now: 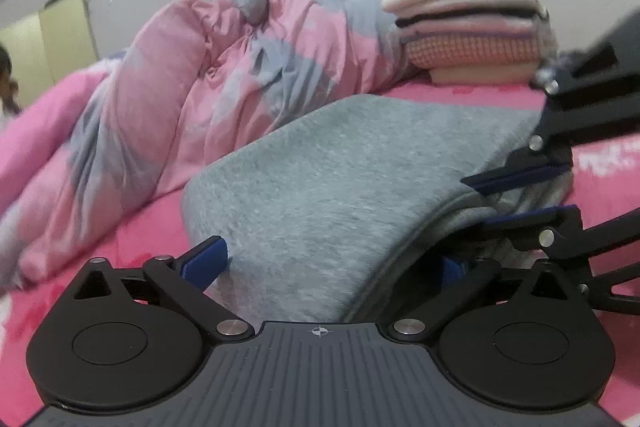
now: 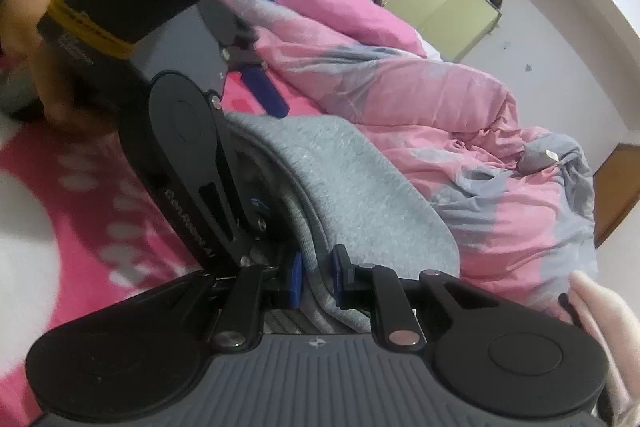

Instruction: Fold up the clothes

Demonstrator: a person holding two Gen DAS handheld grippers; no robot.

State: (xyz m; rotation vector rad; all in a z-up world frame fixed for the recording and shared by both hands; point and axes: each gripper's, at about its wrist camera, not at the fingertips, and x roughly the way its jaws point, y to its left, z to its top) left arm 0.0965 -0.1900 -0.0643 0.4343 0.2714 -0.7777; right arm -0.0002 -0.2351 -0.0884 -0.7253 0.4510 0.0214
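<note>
Your left gripper [image 1: 332, 259] has its jaws spread wide, one blue pad [image 1: 206, 259] out at the near left, nothing pressed between them; your right gripper [image 2: 316, 277] has its jaws drawn close, pinching a grey fold; both point slightly downward; your right gripper reaches in from the right side of the left wrist view.

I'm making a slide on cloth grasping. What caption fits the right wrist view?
Right gripper shut on the folded grey garment over a pink bedsheet, crumpled duvet behind.
</note>
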